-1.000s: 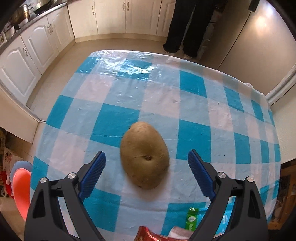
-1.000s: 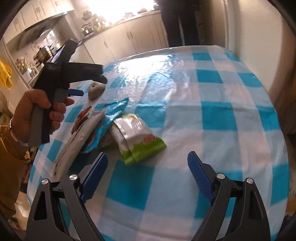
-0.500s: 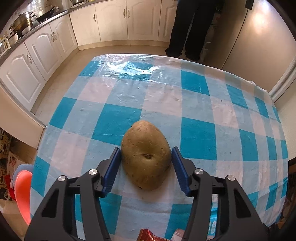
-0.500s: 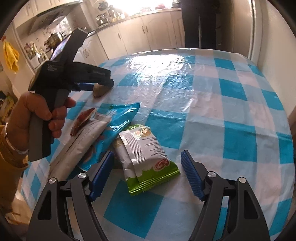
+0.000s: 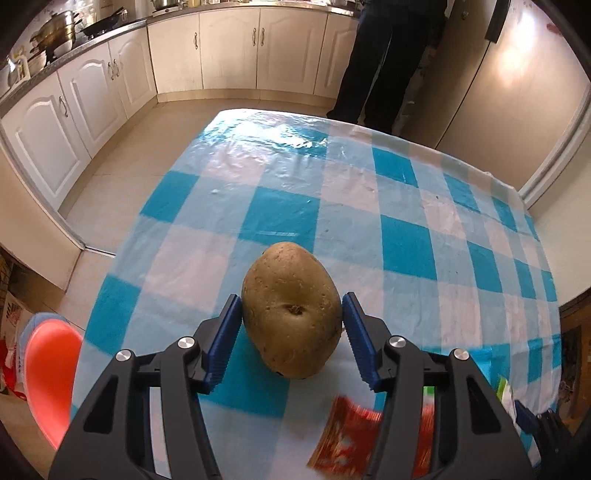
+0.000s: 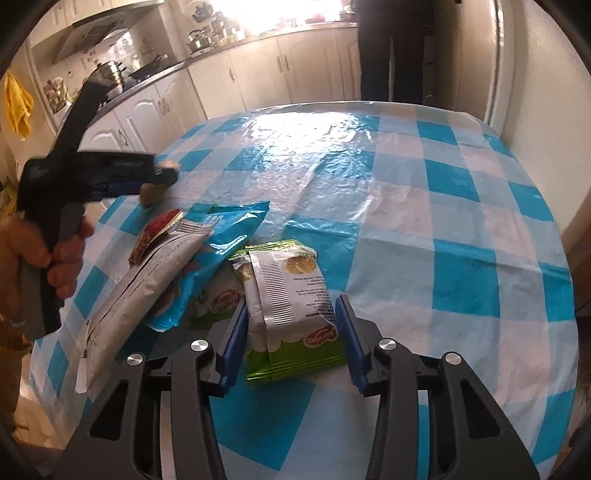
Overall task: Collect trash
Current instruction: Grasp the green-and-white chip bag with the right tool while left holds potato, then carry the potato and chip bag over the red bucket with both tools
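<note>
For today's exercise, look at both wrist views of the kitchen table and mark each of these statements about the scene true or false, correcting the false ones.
1. The left gripper has a potato between its pads. True.
2. The right gripper is over a red wrapper. False: a green and silver snack packet sits between its jaws, which are closing.
3. The tablecloth is blue and white checked. True.
4. The potato is peeled and cut in half. False: it is whole, with its skin on.
5. A blue wrapper lies in the pile beside the green packet. True.
6. The table stands in a bedroom. False: kitchen cabinets and pots surround it.
</note>
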Motion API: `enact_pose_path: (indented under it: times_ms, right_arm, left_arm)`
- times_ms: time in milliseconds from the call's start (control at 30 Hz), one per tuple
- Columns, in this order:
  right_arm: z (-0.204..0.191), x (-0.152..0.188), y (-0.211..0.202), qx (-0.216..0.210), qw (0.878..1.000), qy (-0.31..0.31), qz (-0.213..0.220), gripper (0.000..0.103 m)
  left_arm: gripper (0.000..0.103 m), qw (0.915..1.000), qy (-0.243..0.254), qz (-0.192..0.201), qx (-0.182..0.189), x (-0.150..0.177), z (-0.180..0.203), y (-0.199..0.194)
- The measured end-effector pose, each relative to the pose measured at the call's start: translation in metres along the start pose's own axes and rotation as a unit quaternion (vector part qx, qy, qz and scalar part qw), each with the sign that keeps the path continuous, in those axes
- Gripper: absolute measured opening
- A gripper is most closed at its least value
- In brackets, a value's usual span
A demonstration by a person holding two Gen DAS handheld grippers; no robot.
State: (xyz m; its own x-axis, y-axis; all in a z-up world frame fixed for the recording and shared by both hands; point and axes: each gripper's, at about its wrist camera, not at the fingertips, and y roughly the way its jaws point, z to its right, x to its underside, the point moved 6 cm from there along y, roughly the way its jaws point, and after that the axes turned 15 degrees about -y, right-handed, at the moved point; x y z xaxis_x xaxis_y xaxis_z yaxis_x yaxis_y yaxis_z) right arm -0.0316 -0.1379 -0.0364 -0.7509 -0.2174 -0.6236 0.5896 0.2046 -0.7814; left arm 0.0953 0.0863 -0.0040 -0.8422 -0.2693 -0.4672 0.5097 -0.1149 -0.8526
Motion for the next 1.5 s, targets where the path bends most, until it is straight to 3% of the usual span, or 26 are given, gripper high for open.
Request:
enact_pose_path:
  times_ms: [500,867,1200,1500]
  right_arm:
    - [0.01,0.02,-0.023,-0.01,0.996,0.08,0.023,0.041]
    - [-0.011,0.004,-0.056,-0.022,0.995,0.074,0.055,0.04]
    - [-0.079,-0.04,-0.067,-0.081,0.994,0.016,0.072,0.04]
    - [-0.195,-0.085,-0.041,-0.184,0.979,-0.071,0.052,0.04]
  left_arm:
    - [0.057,0.9976,-0.04,0.016,0.055,0.038,-0.066,-0.041]
    - [0.057,0.9939,-0.077,0.039,0.068,0.053,-0.117,-0.072]
    - [0.057,0.9893,-0.118,0.074,0.043,0.059,-0.19,-0.108]
    - [0.057,0.9808,-0.175,0.086,-0.002,0.067,-0.27,-0.117]
